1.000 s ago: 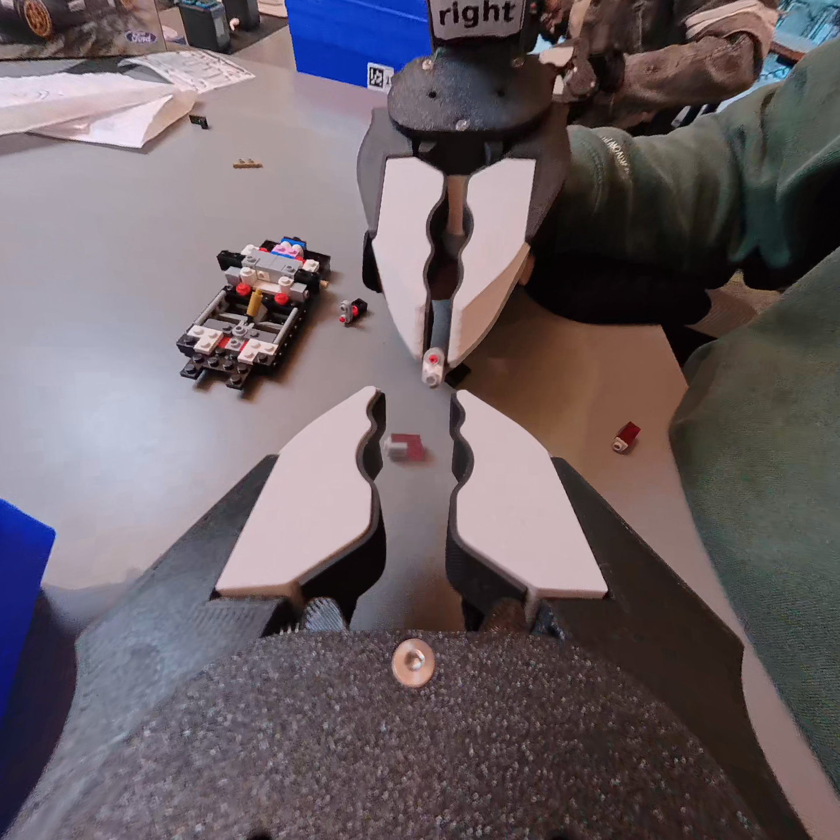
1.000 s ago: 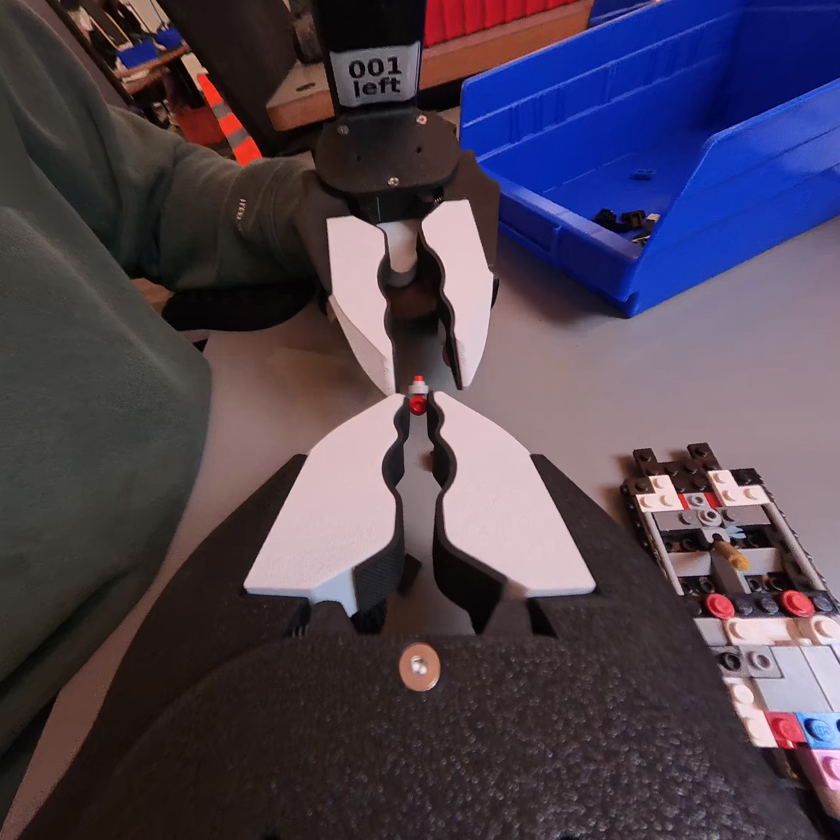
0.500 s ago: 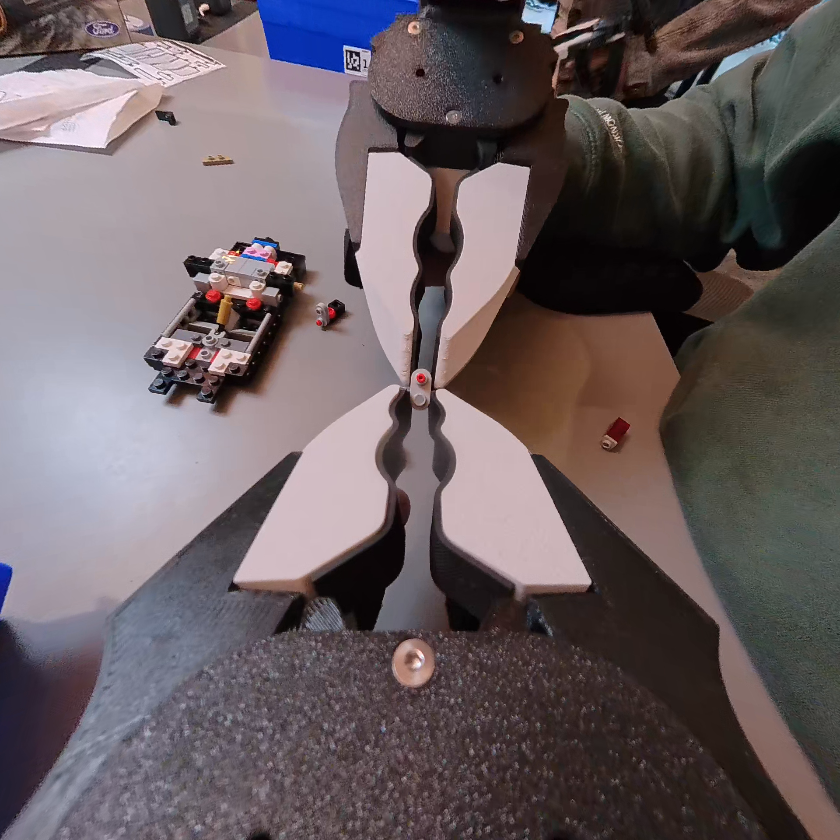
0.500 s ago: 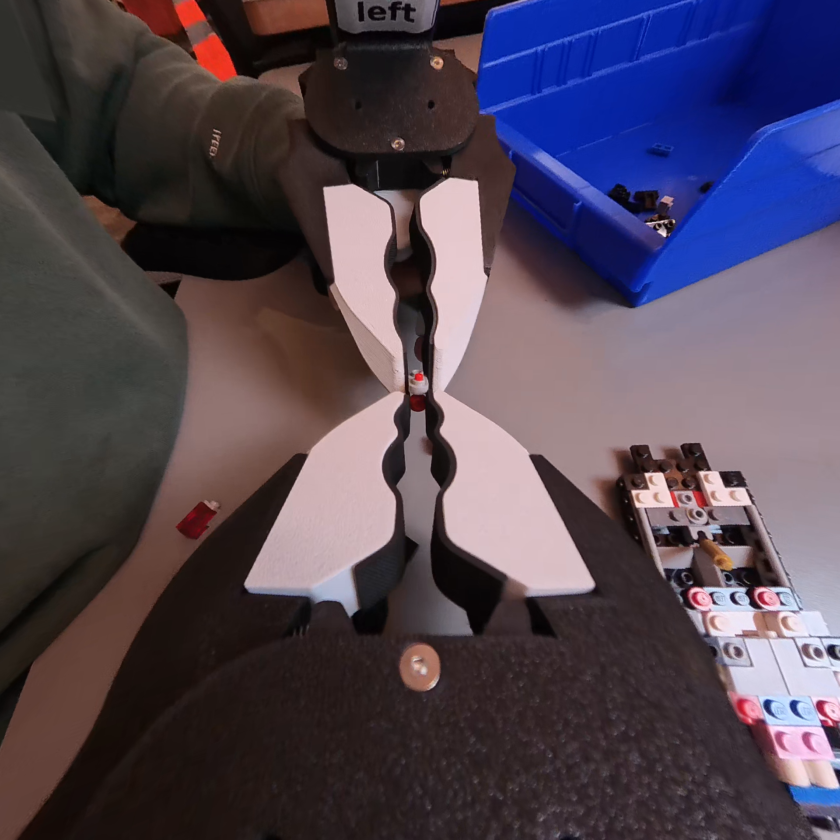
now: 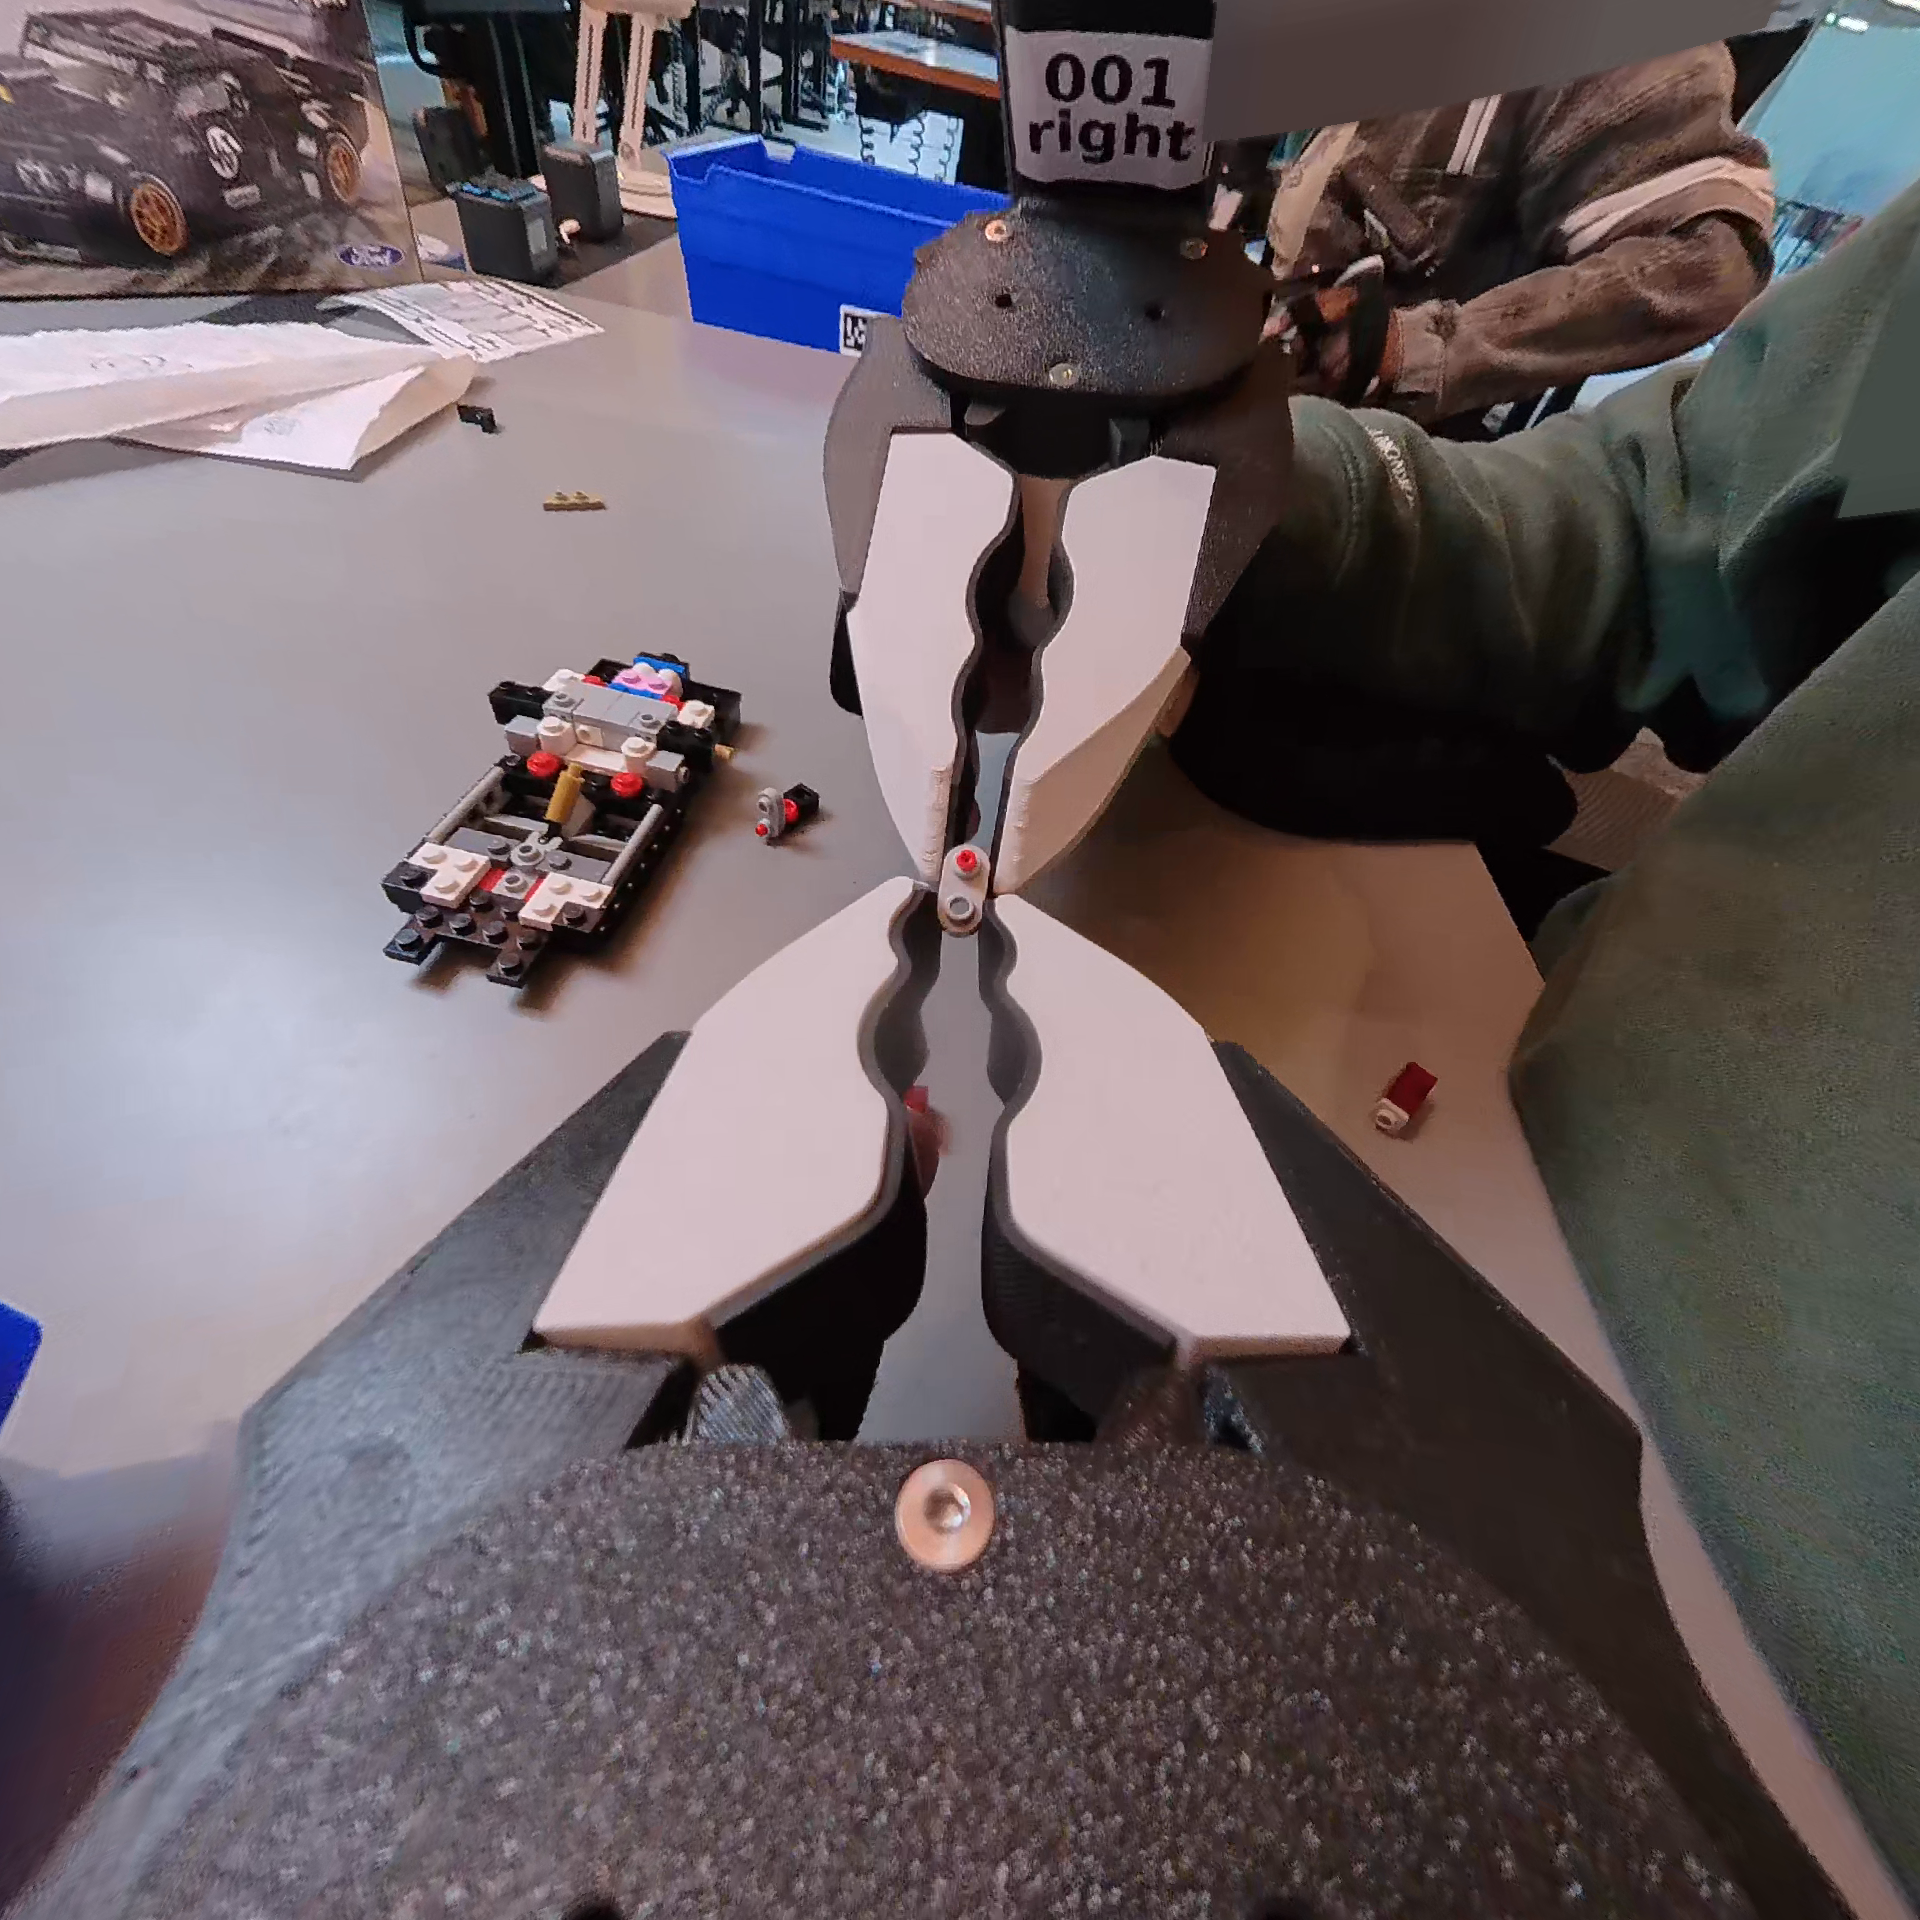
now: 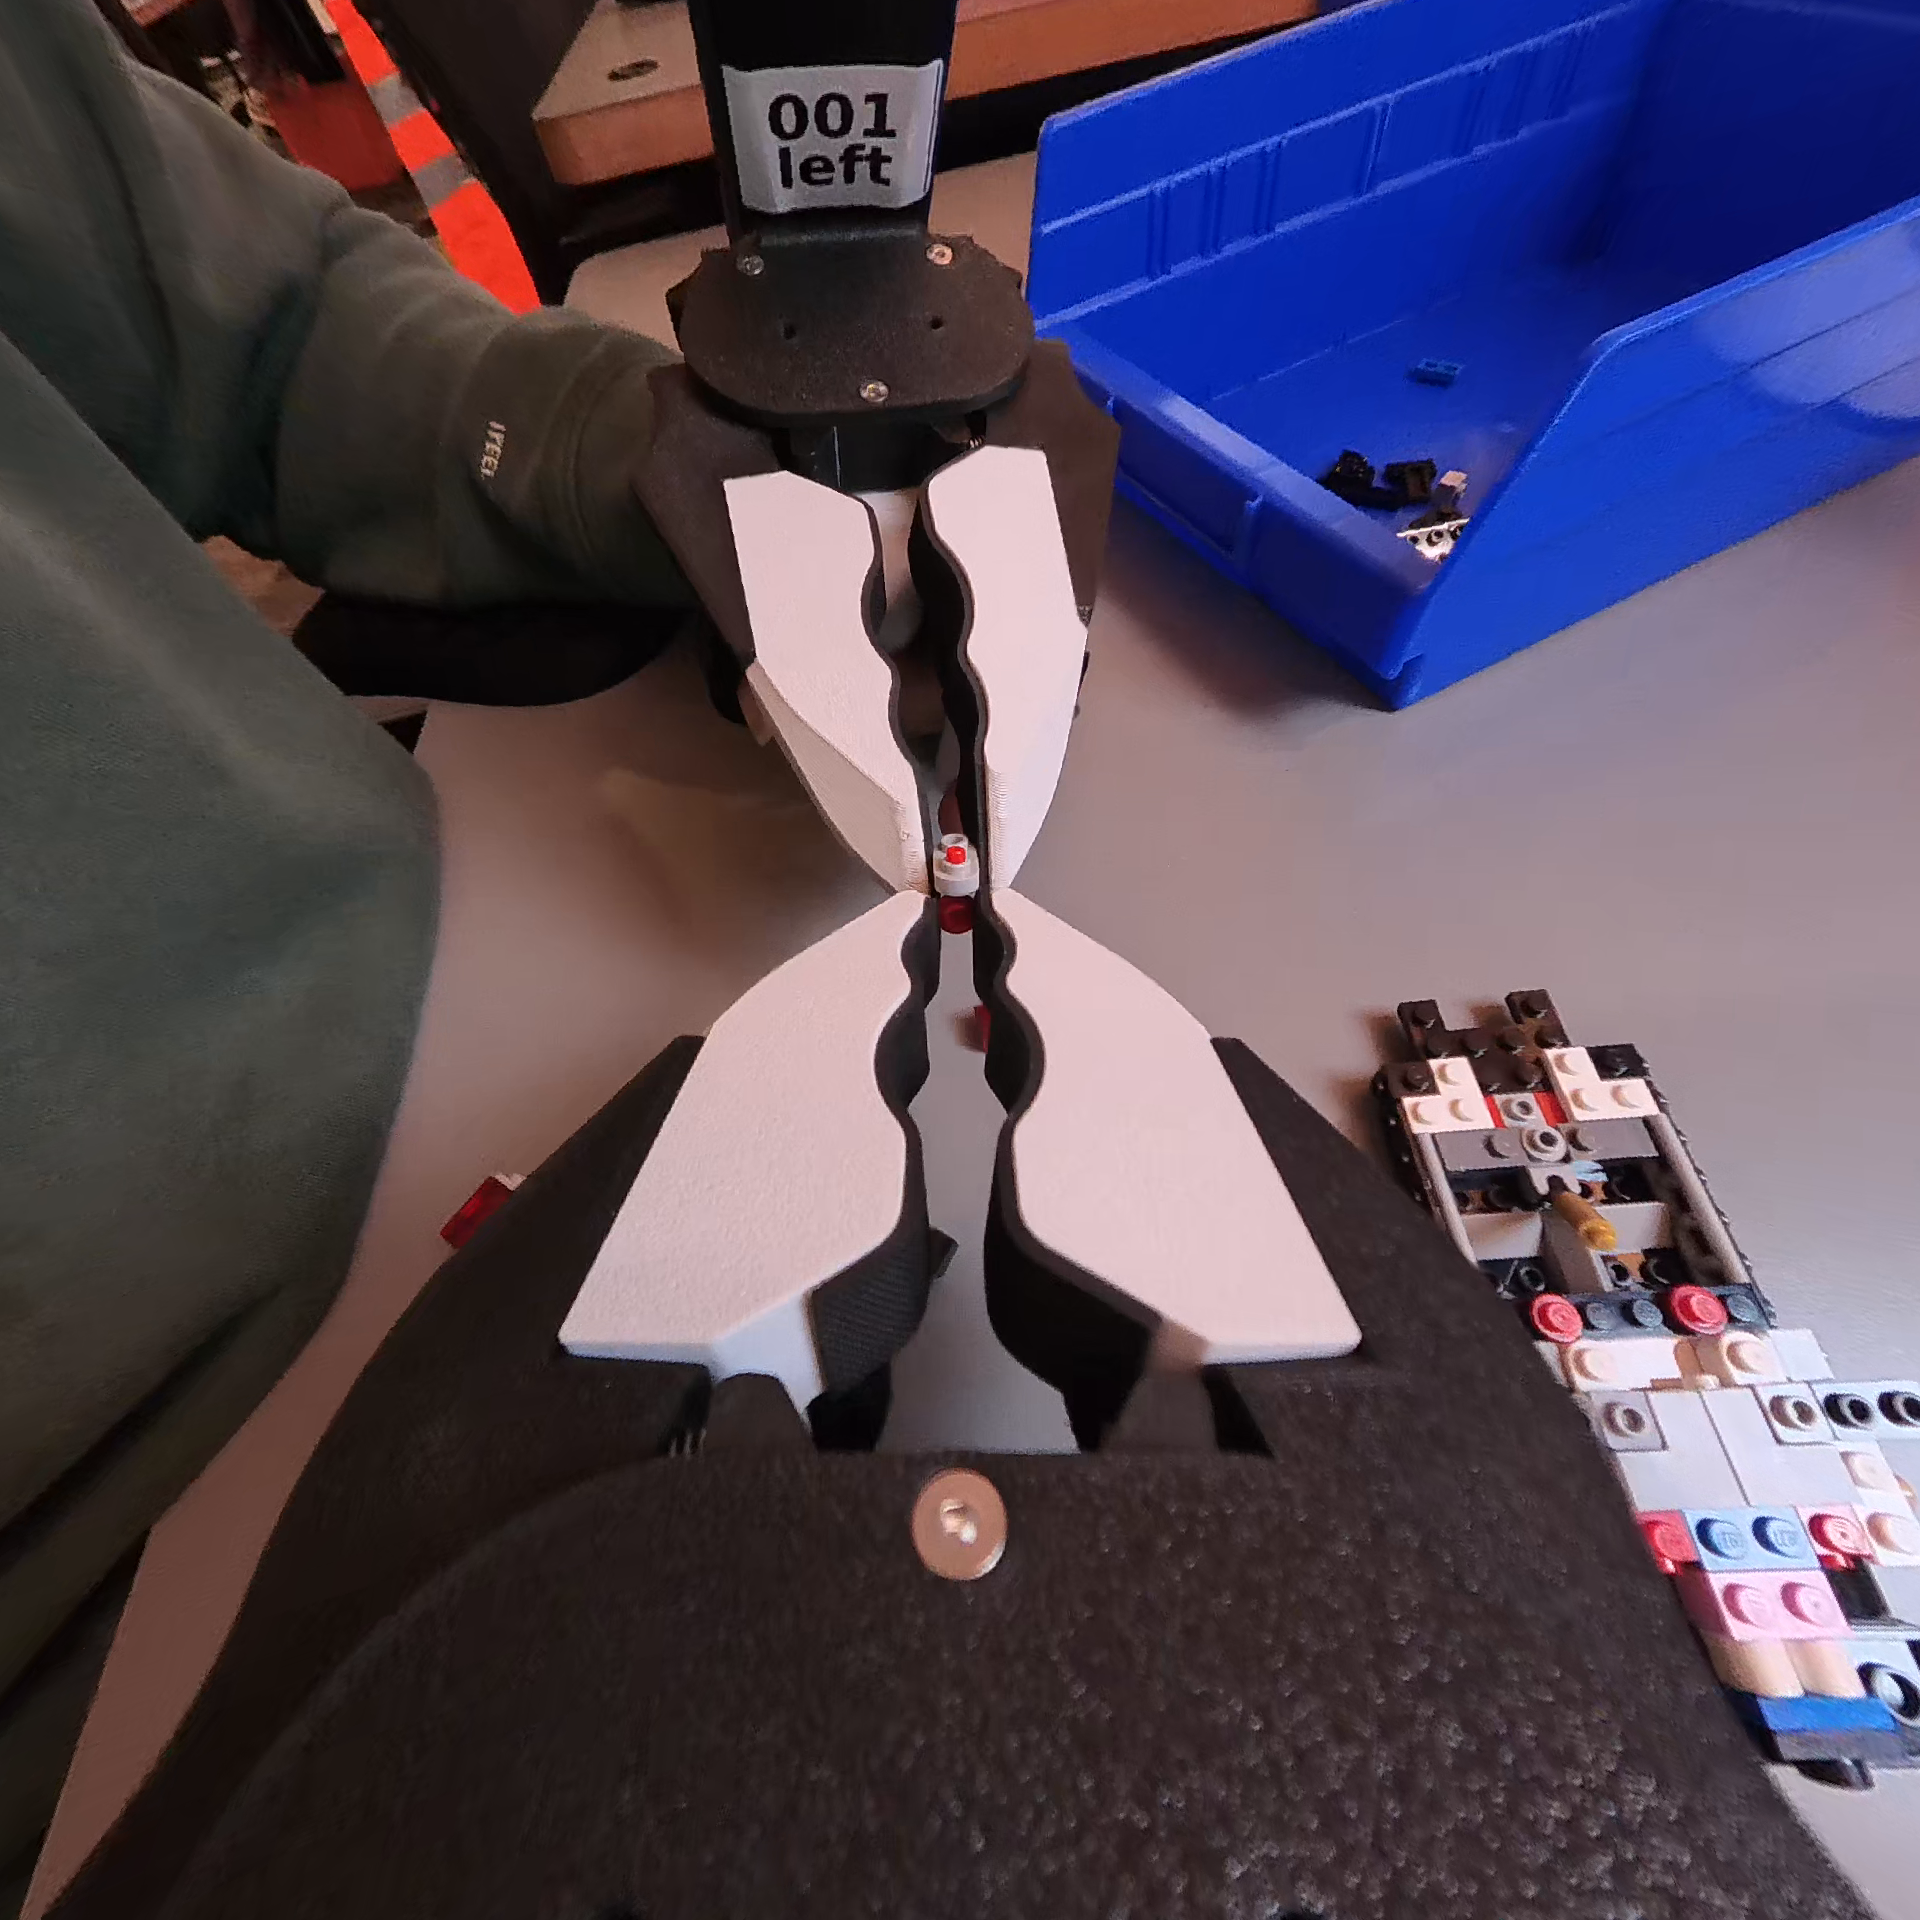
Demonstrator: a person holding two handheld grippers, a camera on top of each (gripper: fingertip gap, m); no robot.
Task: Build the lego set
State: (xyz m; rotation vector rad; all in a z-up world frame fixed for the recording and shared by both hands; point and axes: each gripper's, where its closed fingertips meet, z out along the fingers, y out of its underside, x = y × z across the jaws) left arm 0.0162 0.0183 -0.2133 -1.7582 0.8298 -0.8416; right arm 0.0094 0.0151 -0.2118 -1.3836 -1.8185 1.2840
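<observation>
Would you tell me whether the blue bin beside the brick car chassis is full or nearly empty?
Nearly empty: the blue bin shows mostly bare floor, with only a few small dark pieces near its front lip and one blue piece farther back.

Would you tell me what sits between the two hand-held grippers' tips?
A small grey piece with a red pin, pinched by both the left hand-held gripper and the right hand-held gripper; both wrist views show it.
</observation>
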